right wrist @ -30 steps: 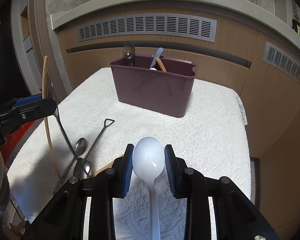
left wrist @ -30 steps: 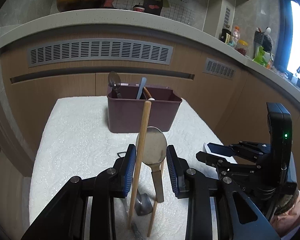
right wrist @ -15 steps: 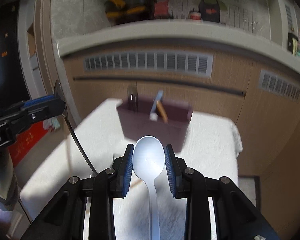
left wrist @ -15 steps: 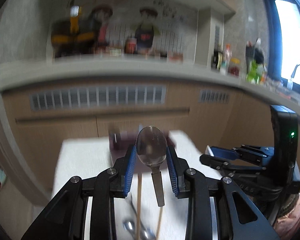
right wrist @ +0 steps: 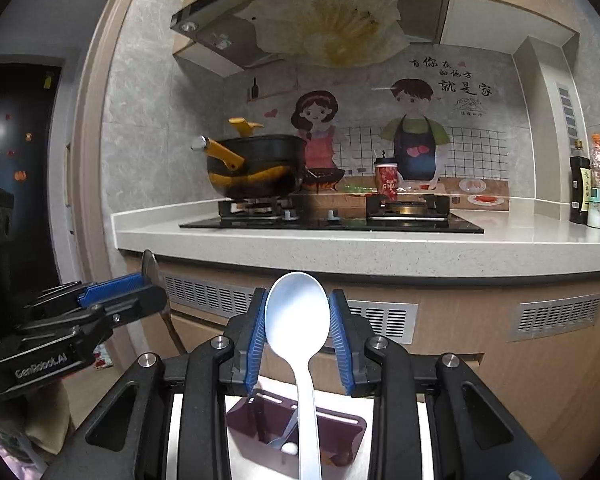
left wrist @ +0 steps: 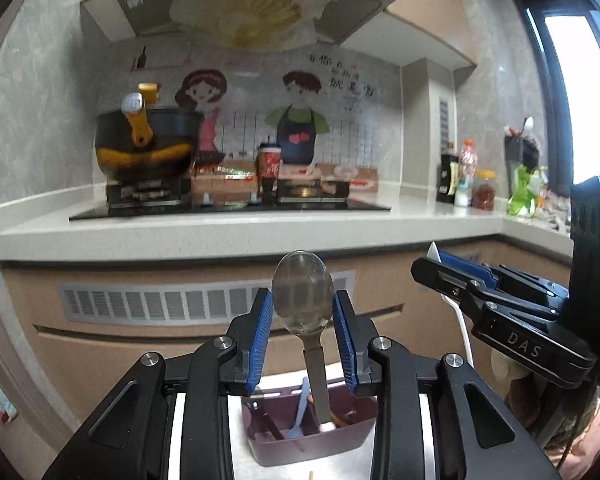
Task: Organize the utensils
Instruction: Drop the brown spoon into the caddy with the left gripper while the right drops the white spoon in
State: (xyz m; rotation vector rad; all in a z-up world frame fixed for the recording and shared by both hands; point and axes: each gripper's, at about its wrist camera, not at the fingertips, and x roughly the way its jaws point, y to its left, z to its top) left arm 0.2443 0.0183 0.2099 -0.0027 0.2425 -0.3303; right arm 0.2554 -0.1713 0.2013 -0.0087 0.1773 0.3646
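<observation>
Metal spoon (left wrist: 302,294) and white plastic spoon (right wrist: 297,316) bowl-up, handles hanging above the maroon utensil caddy (left wrist: 300,446).

- The left gripper (left wrist: 303,320) clamps the bowl of a shiny metal spoon (left wrist: 302,293) between its blue pads, handle hanging down.
- Below sits a maroon plastic utensil caddy (left wrist: 308,446) — a light blue plastic utensil (left wrist: 300,412) stands inside.
- The right gripper (left wrist: 440,266), at right, holds a white plastic spoon (left wrist: 462,326).
</observation>
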